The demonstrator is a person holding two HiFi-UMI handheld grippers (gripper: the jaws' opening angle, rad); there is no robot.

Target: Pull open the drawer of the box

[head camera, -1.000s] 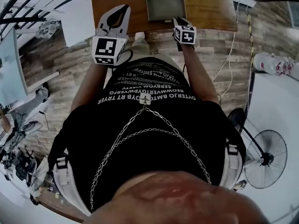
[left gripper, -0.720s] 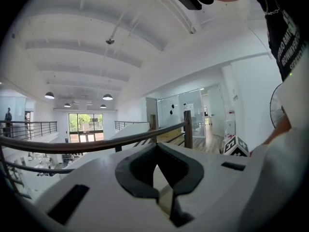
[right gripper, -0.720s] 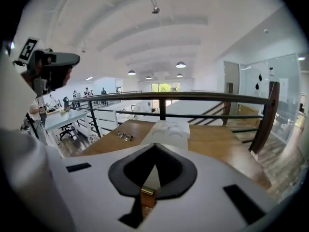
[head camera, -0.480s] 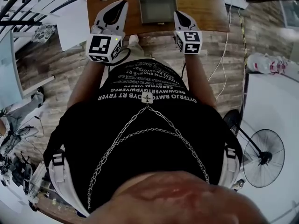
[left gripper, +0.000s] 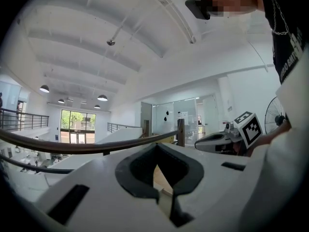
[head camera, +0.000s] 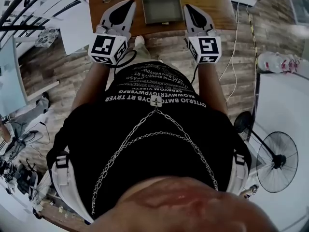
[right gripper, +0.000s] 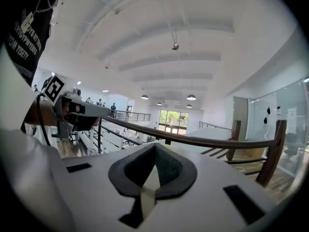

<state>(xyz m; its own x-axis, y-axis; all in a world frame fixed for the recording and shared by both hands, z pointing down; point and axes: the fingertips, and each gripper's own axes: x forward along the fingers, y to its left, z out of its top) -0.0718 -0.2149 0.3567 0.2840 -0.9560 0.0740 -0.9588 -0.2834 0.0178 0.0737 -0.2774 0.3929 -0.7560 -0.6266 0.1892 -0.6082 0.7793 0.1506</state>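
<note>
Both left claw [head camera: 128,3] and right claw [head camera: 188,7] closed, beside grey box [head camera: 160,6]

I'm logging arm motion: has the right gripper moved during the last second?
Yes. Against the grey box, the right gripper has shifted rightward, from the box's front corner to alongside its right side, above the wooden table, jaws shut.

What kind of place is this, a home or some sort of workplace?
Probably a big open workplace or studio, not a home. A railing runs along an open hall, round lamps hang from a high white ceiling, and a standing fan sits on the wood floor.
</note>
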